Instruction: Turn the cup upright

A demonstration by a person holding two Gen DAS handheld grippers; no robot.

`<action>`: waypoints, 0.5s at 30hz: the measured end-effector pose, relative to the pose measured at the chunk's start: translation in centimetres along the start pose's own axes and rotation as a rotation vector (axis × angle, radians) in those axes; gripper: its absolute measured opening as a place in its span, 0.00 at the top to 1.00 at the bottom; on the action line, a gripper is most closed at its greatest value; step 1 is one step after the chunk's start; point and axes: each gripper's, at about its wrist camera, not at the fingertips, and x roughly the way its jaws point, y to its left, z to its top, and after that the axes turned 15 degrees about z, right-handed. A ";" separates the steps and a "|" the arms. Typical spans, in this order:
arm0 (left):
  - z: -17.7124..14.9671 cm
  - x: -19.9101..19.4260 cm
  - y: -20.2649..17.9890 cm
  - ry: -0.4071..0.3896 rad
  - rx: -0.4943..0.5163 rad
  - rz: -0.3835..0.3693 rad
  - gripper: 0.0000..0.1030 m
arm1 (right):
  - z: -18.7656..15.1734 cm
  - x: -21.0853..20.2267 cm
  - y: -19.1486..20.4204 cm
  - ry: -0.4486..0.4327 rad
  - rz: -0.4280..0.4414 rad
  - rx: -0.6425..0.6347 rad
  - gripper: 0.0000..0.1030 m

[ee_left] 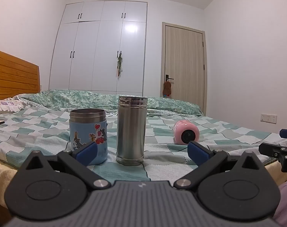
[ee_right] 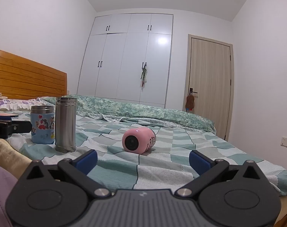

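The right gripper (ee_right: pixel 142 161) has its blue fingers (ee_right: pixel 86 160) spread wide and holding nothing, low over the bed (ee_right: pixel 162 170). The left gripper (ee_left: pixel 142 152) is likewise released, its fingers (ee_left: pixel 86 153) framing a steel flask (ee_left: pixel 131 130) that already stands upright beside a blue cartoon cup (ee_left: pixel 88 128).

Ahead of the right fingers, apart from them, the pink cup (ee_right: pixel 138 141) lies on its side on the checked quilt. Its long axis runs roughly horizontal, angled away to the right; the dark round end faces the right wrist camera, though whether that is mouth or base I cannot tell.

It looks like a rigid, smooth, glossy tumbler, probably light if empty and likely slippery. The soft quilt will let it roll or tip. A grasp across the mid-barrel, square to the axis, seems safest.
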 end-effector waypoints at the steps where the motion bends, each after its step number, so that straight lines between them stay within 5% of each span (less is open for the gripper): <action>1: 0.0 0.0 0.0 0.005 0.002 0.000 0.00 | 0.0 0.0 0.0 -0.002 0.000 0.000 0.00; 15: 0.0 0.0 0.0 0.006 0.002 0.000 0.00 | 0.0 0.0 0.0 -0.002 0.000 -0.001 0.00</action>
